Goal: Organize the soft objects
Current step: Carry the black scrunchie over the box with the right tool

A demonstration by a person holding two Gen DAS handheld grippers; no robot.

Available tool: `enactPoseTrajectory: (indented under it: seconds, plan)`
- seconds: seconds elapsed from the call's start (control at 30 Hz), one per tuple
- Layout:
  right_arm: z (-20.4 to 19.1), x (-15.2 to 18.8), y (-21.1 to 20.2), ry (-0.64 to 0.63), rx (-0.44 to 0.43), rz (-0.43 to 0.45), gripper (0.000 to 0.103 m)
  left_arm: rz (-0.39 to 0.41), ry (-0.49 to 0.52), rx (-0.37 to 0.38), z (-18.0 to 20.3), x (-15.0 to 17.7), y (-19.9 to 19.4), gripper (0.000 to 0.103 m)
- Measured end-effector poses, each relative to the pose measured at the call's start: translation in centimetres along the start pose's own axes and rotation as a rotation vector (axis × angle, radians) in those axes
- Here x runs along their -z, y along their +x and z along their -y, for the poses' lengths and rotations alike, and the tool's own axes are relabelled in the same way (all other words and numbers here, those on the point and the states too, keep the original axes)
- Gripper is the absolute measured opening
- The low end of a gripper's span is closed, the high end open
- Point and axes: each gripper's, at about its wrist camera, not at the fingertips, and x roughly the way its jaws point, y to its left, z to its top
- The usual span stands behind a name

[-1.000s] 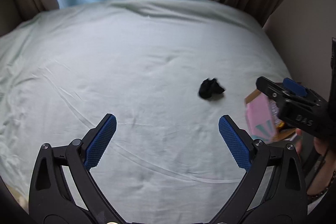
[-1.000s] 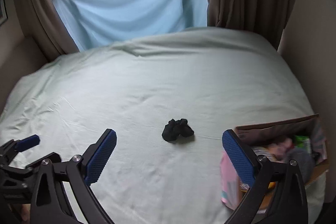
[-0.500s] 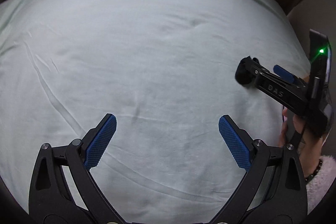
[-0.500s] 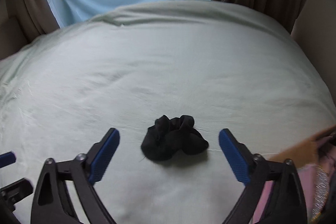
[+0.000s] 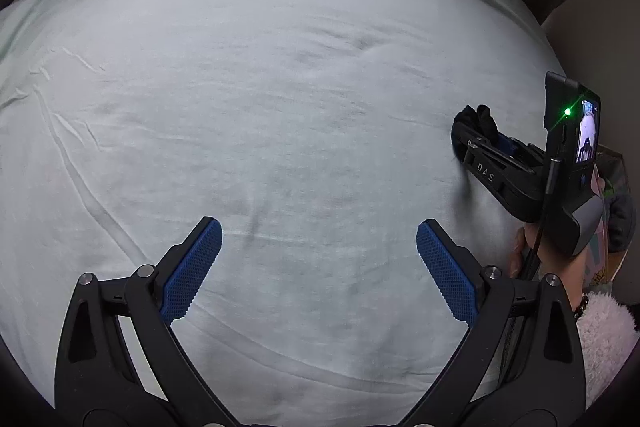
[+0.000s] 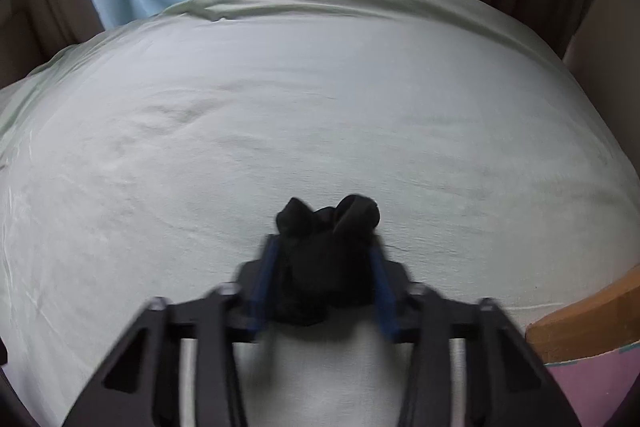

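While right gripper (image 6: 324,279) pinches black sock bundle (image 6: 326,251) and left gripper (image 5: 318,267) gapes empty, bedsheet (image 6: 320,107) could snag

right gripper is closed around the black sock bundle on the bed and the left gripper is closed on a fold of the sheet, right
Not quite. The right gripper is closed around the black sock bundle on the bed, as the right wrist view shows. The left gripper is not closed on the sheet: in the left wrist view its jaws stand wide open with nothing between them.
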Motion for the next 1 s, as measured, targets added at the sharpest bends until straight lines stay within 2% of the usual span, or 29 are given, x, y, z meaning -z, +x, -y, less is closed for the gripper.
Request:
enactPoseTrajectory:
  seconds: [0.1, 0.3, 0.6, 0.8, 1.0]
  plan:
    - [-0.2, 0.0, -0.7, -0.006, -0.018, 0.006, 0.024, 0.013, 0.009, 0.002, 0.3, 0.1, -0.9, 0.098]
    - [-0.3, -0.5, -4.5, 0.012, -0.041, 0.051, 0.024, 0.044, 0.004, 0.014, 1.0, 0.5, -3.8, 0.098]
    - [0.8, -2.2, -14.3, 0.057, -0.065, 0.109, 0.024, 0.168, 0.024, 0.021, 4.1, -0.5, -13.2, 0.098]
    - [4.2, -2.7, -21.8, 0.090, -0.092, 0.113, 0.024, 0.195, 0.049, 0.034, 8.1, -1.7, -18.6, 0.098]
    - [10.1, -2.9, -27.5, 0.094, -0.077, 0.114, 0.024, 0.227, 0.075, 0.080, 14.0, -2.2, -21.8, 0.098]
